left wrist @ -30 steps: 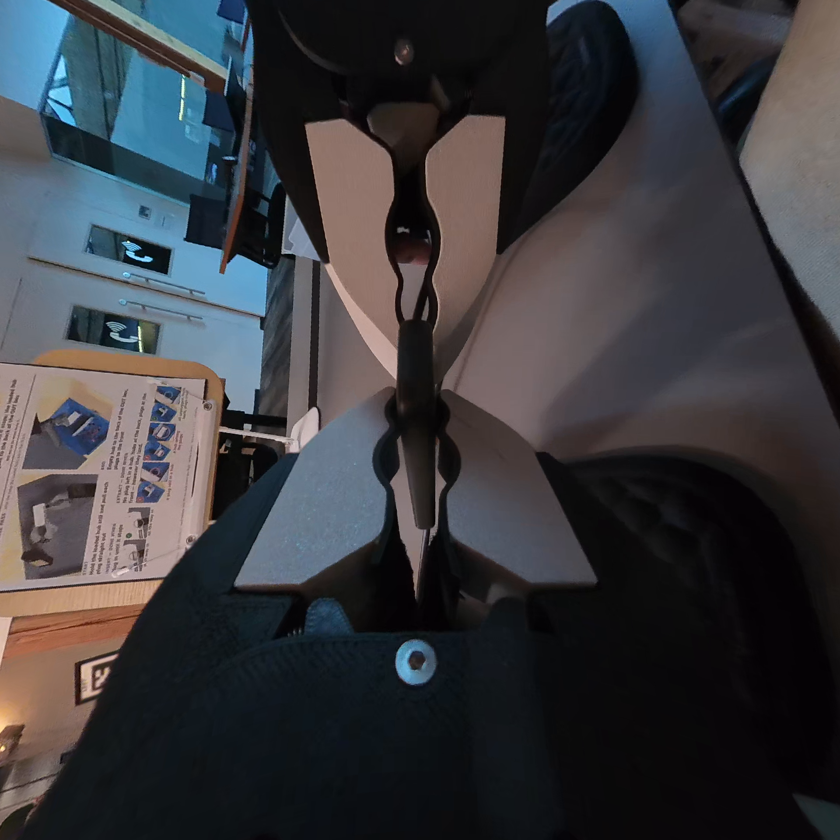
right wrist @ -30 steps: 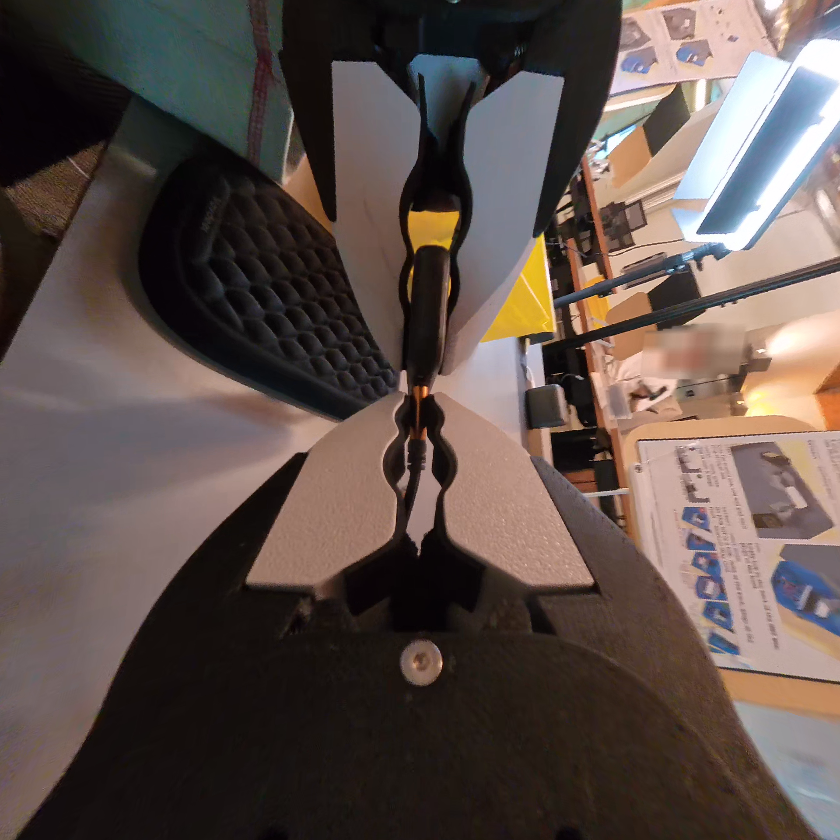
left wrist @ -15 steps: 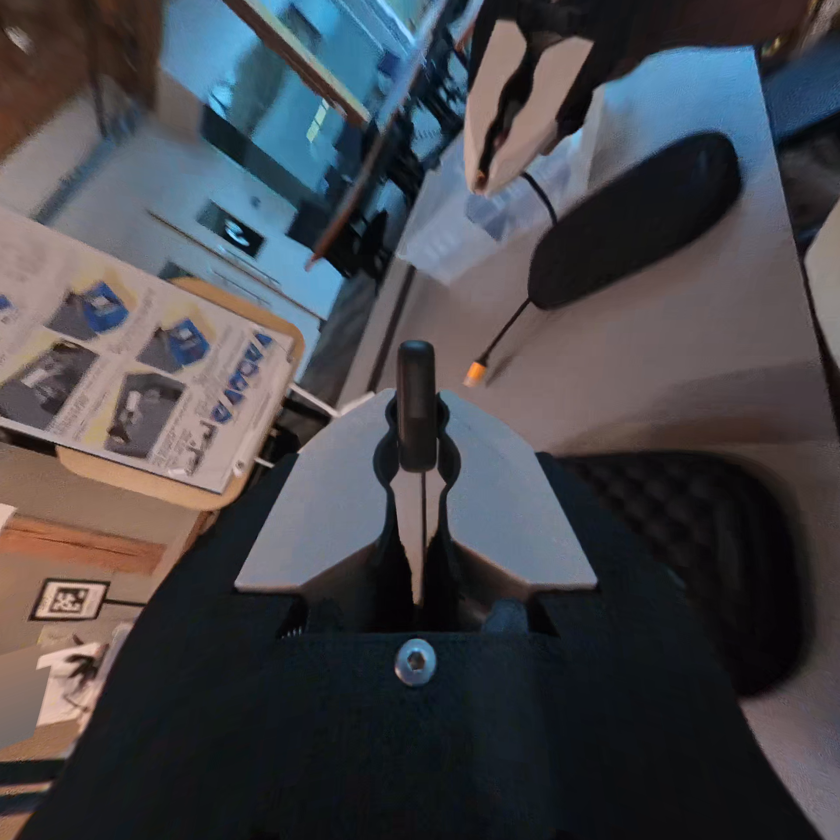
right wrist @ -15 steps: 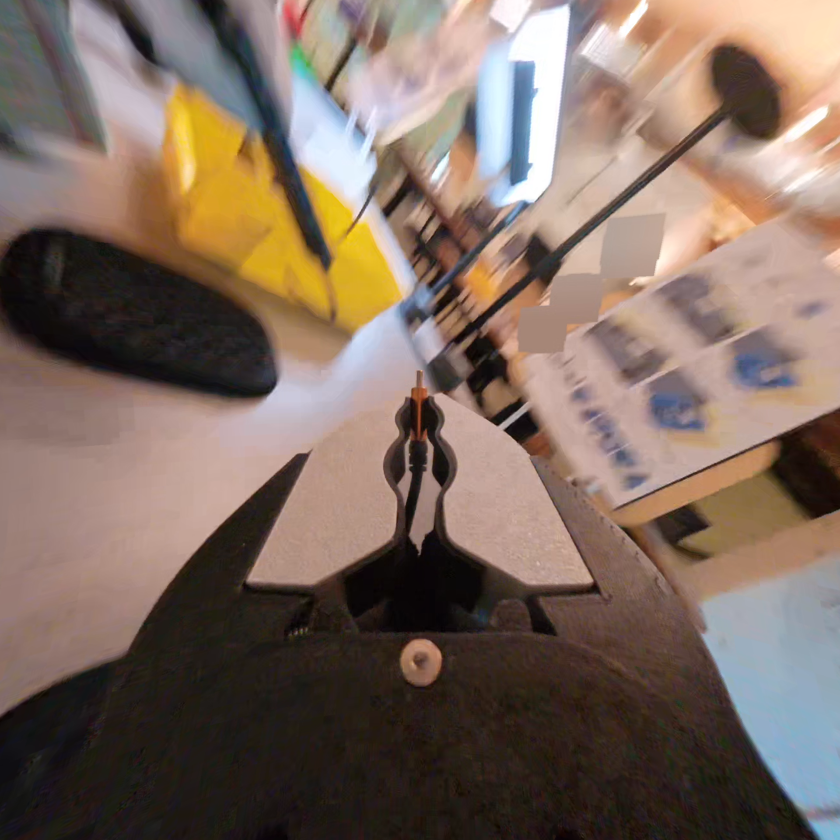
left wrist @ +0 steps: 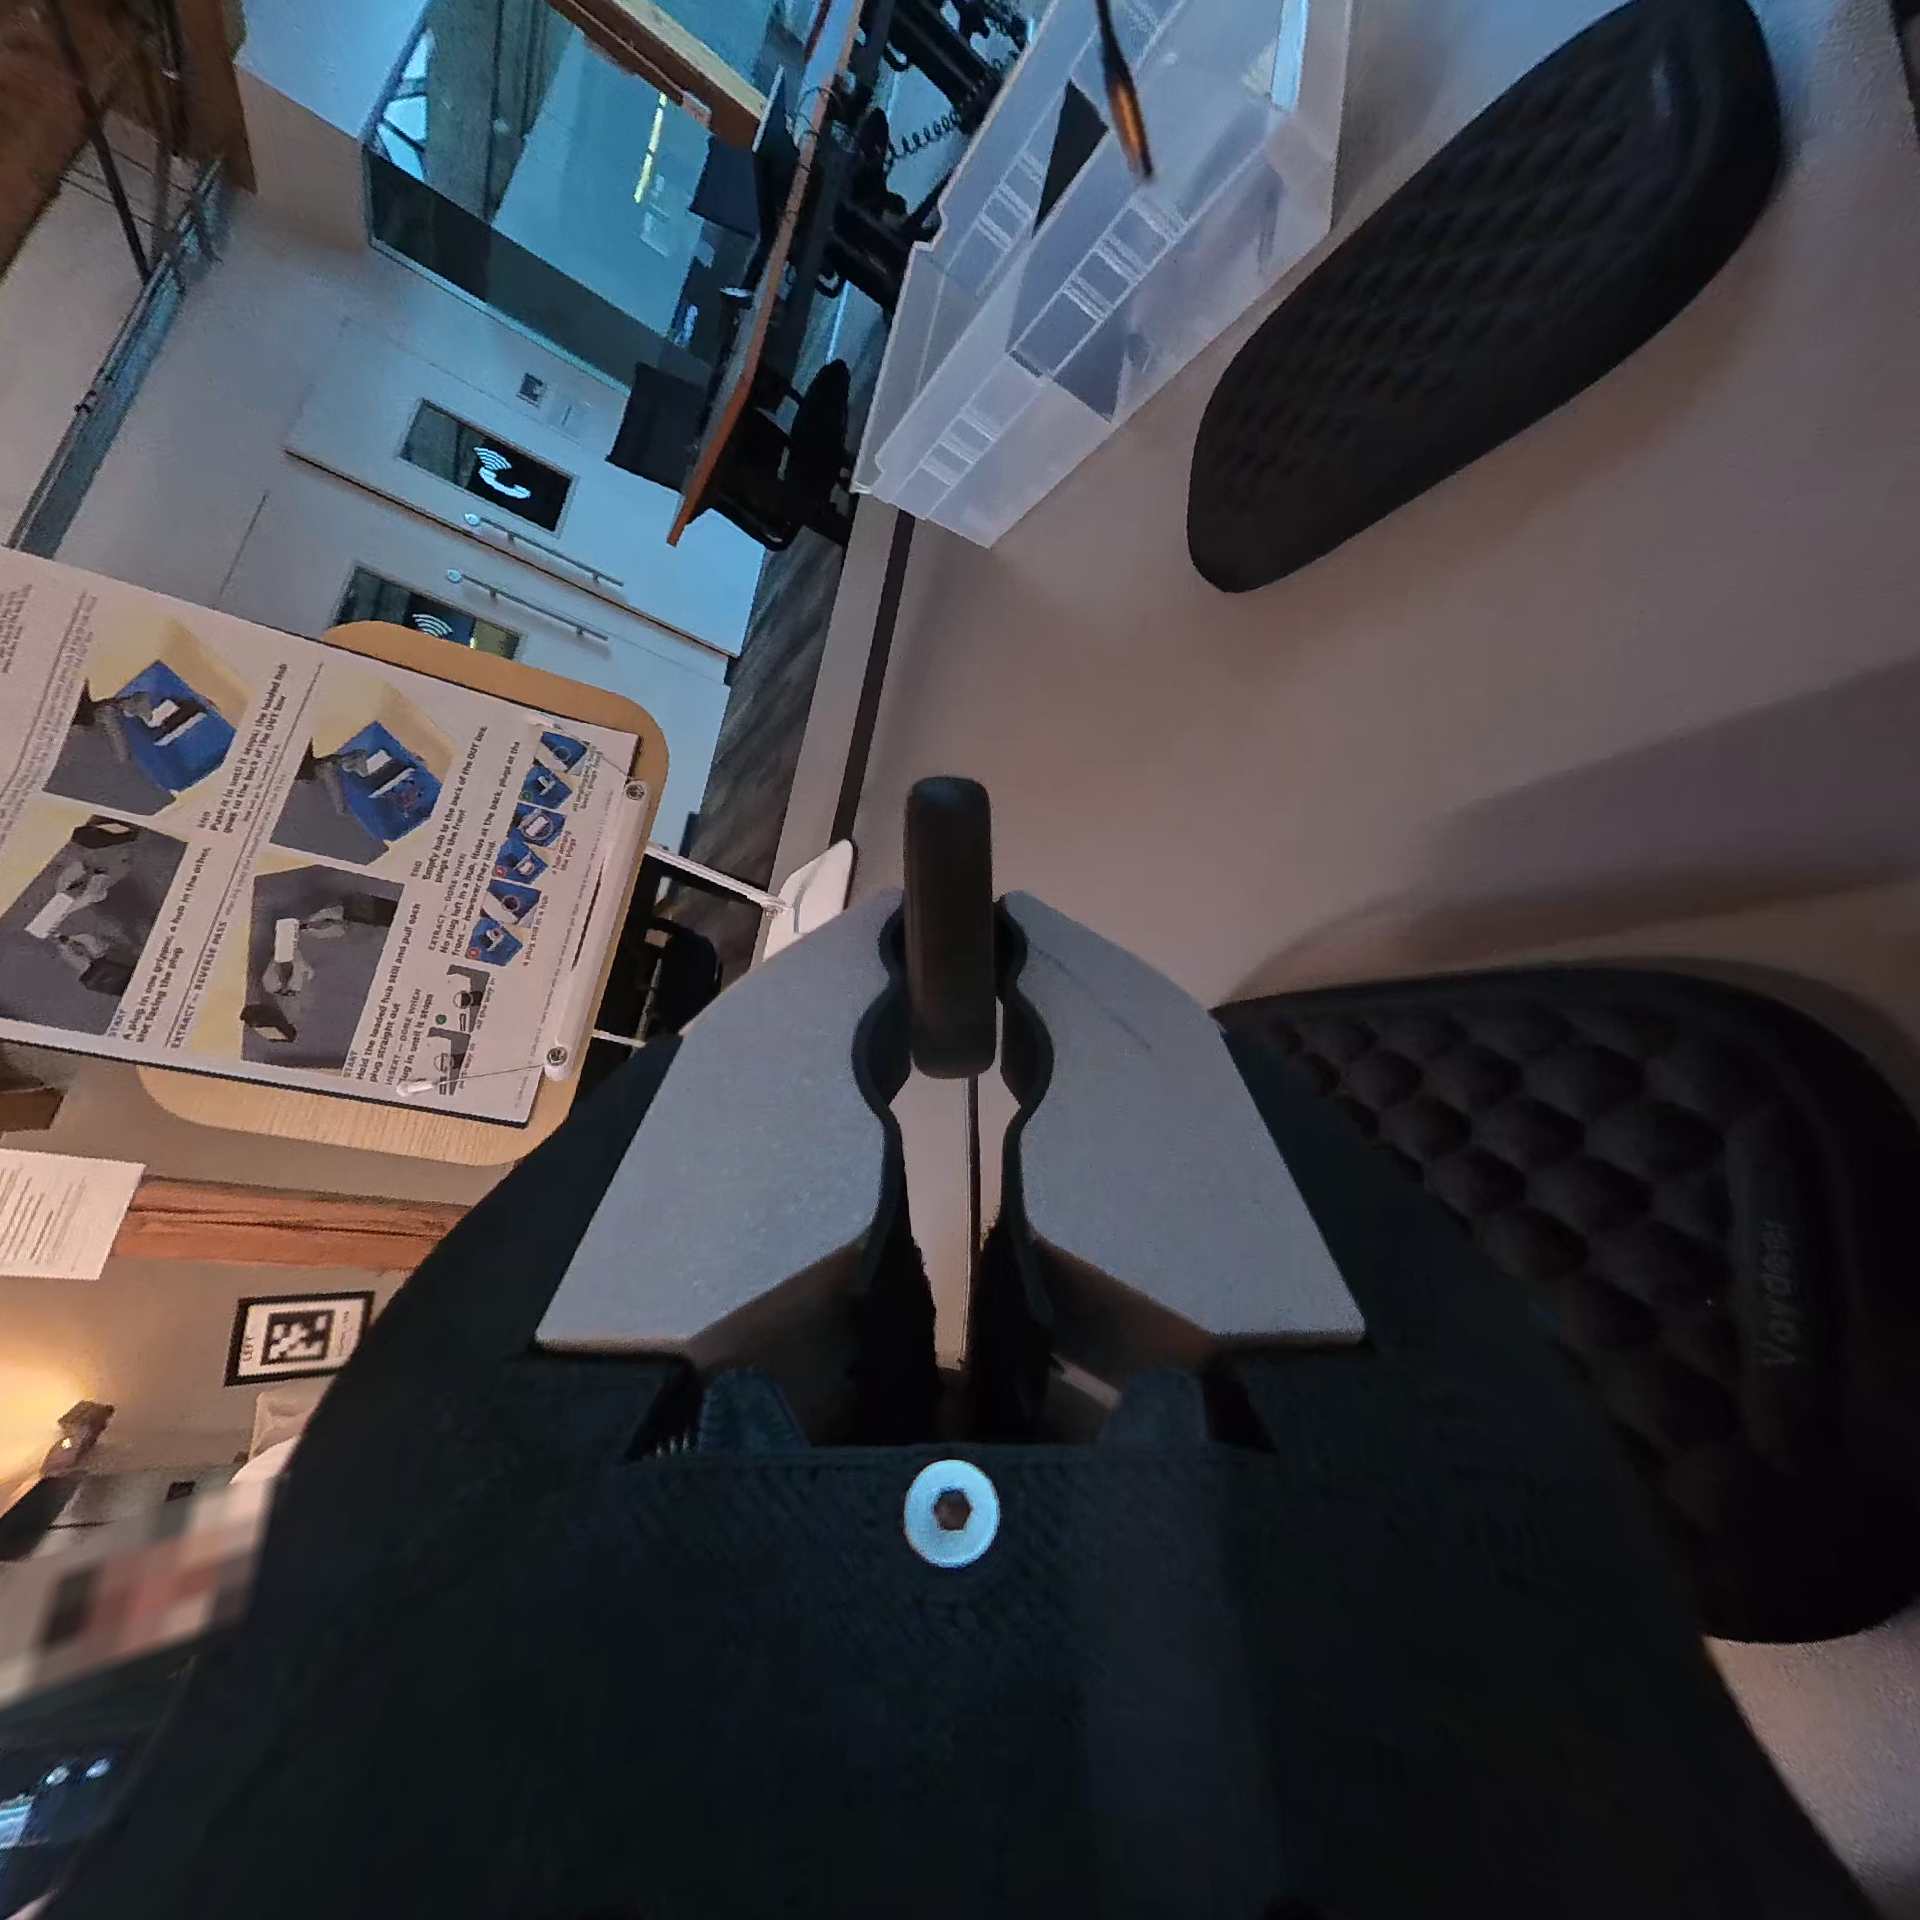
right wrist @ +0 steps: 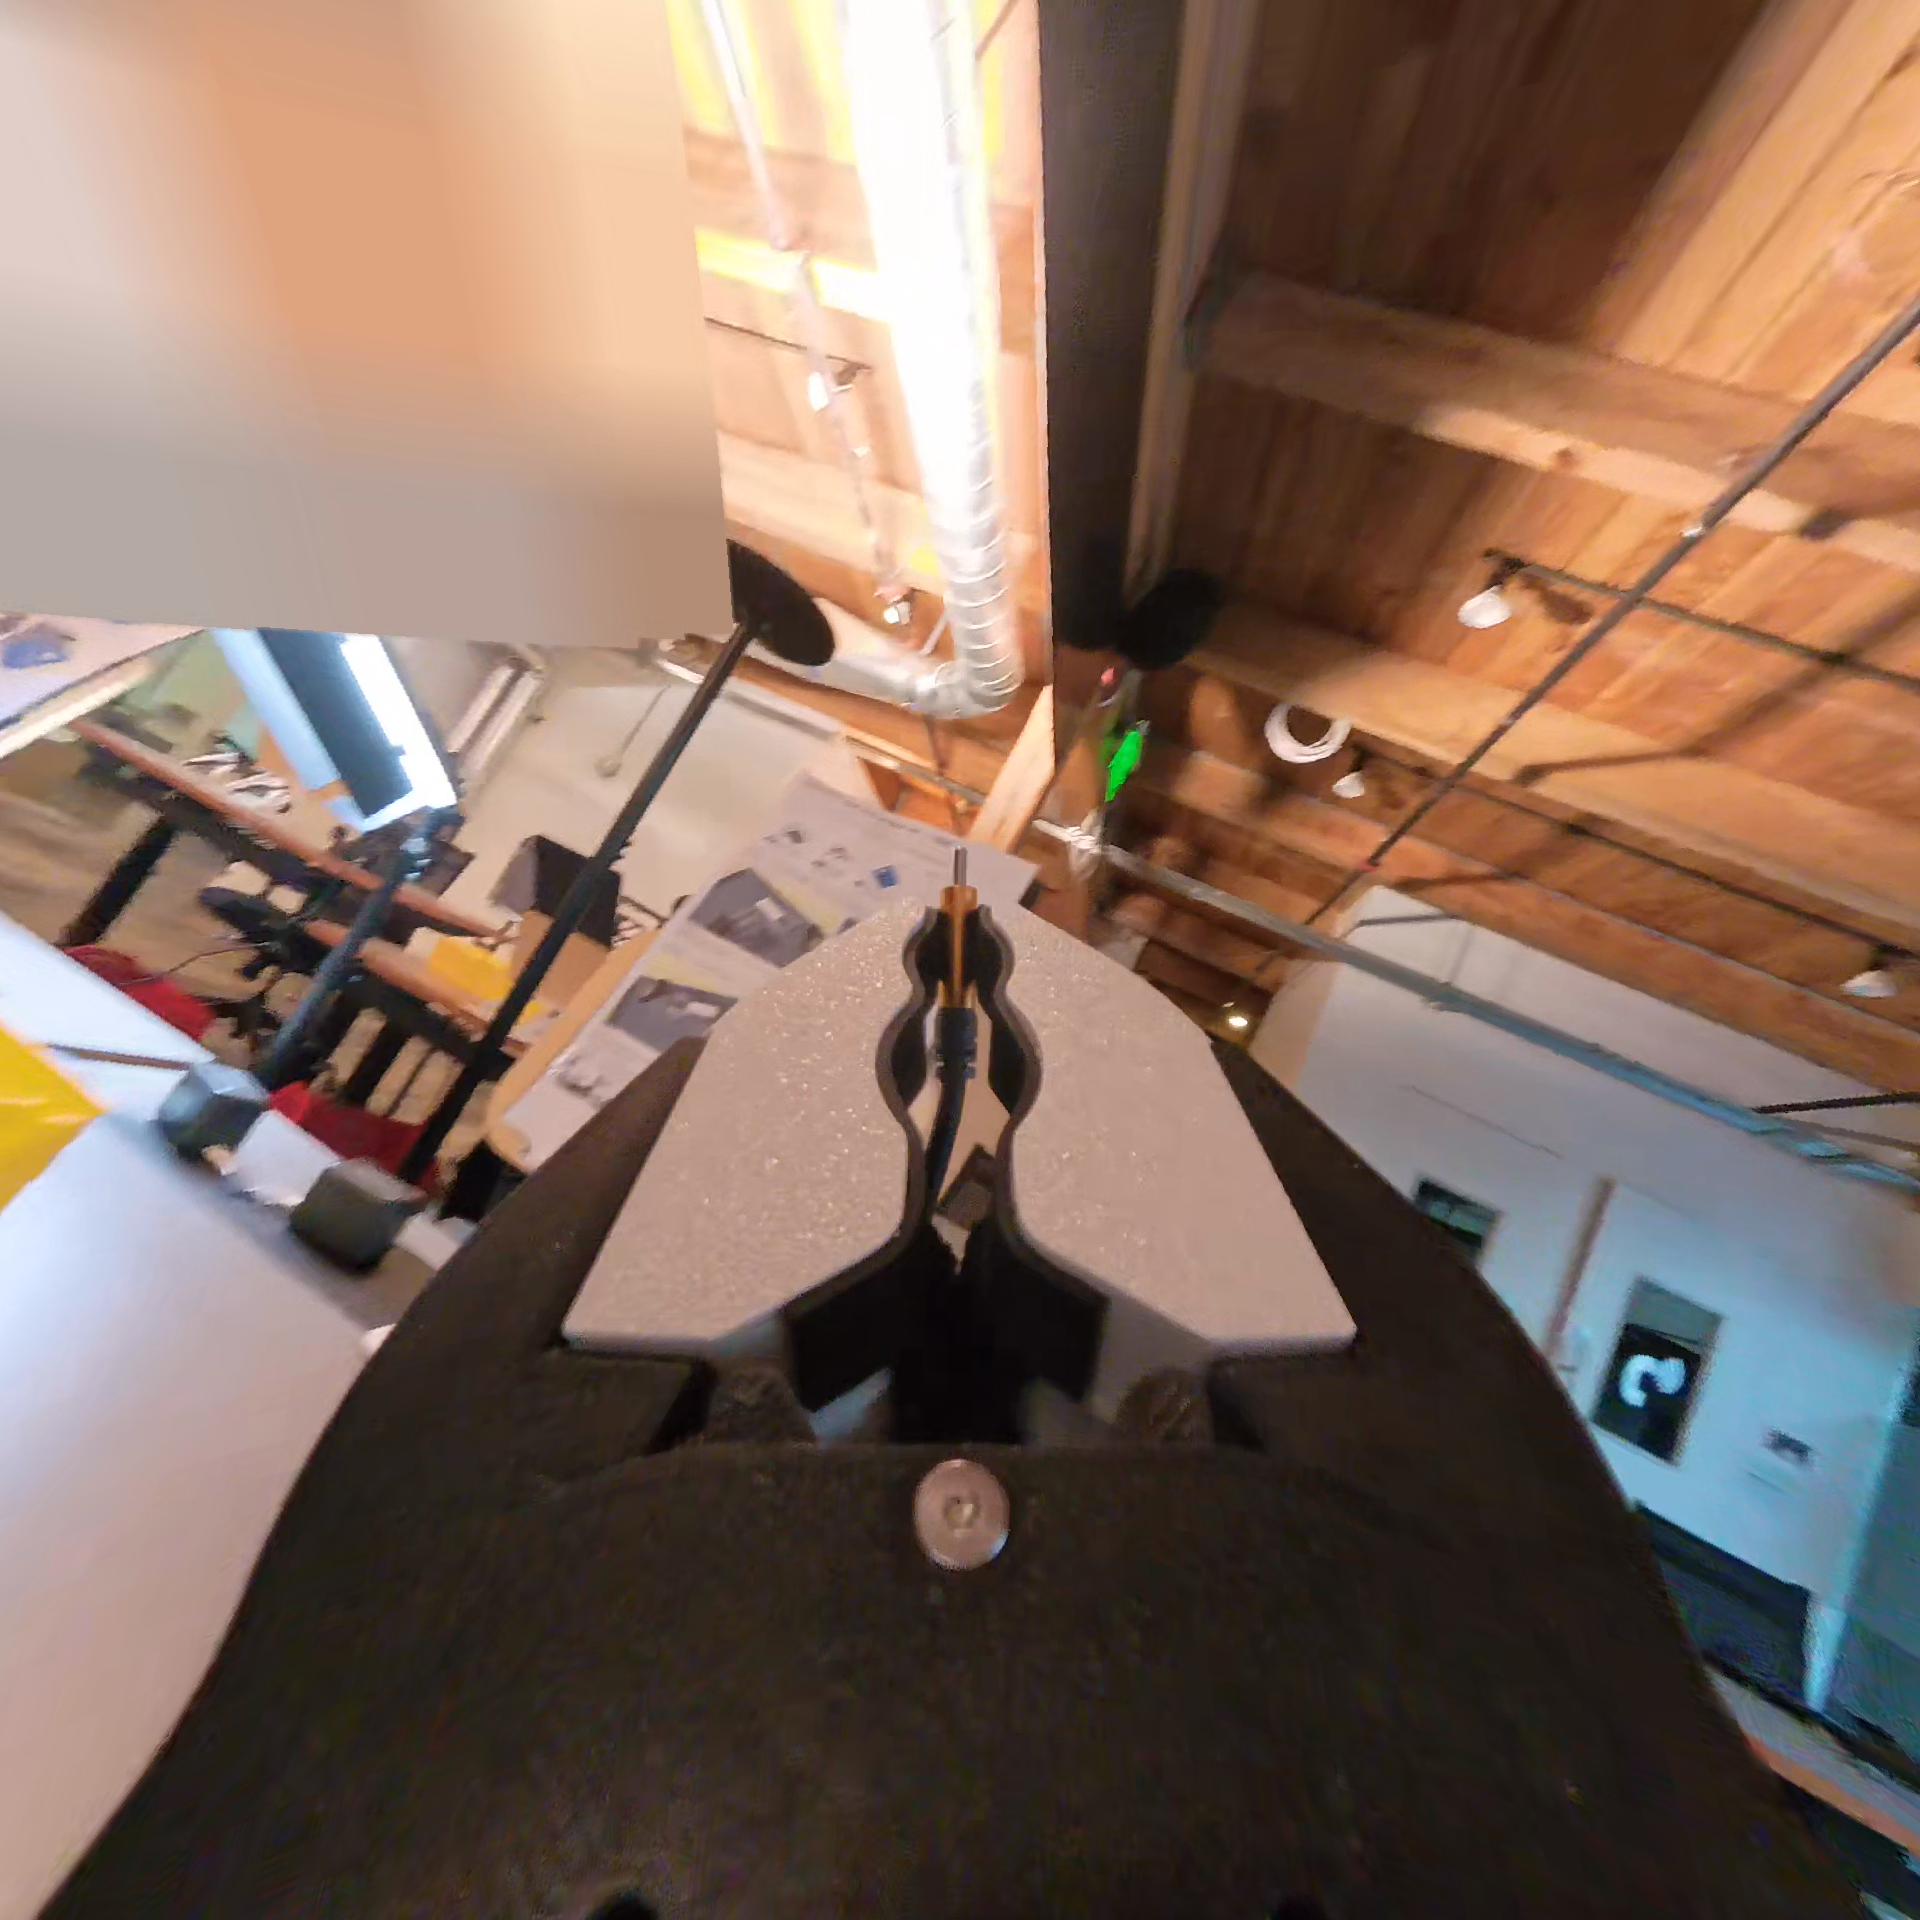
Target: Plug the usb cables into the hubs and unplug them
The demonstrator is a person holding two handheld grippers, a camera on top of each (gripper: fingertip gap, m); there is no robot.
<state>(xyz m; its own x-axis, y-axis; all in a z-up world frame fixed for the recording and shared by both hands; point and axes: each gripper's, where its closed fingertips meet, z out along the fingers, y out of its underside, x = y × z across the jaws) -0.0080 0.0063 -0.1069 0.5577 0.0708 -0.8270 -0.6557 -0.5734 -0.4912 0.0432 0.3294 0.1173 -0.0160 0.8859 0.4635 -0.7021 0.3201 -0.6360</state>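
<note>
My left gripper (left wrist: 948, 914) is shut on a slim black hub (left wrist: 948, 925) that sticks out past its fingertips, above the pale table (left wrist: 1351, 748). My right gripper (right wrist: 961, 920) is shut on a usb cable plug (right wrist: 958, 951) with an orange collar, a metal tip and a black cord running back between the fingers. It points up toward the wooden ceiling, away from the table. A blurred orange and black cable end (left wrist: 1122, 99) hangs at the top of the left wrist view. The right gripper itself does not show there.
Two black honeycomb pads lie on the table, one far (left wrist: 1486, 301) and one near at right (left wrist: 1621, 1278). A clear plastic organiser box (left wrist: 1091, 270) stands at the back. An instruction board (left wrist: 312, 883) stands left. In the right wrist view a yellow object (right wrist: 31, 1101) sits at left. Spacing between my two grippers at the tips: around 40 cm.
The two grippers were tip to tip with plug and hub joined; they pulled apart. My right gripper swung up and away with the plug. The left keeps the hub.
</note>
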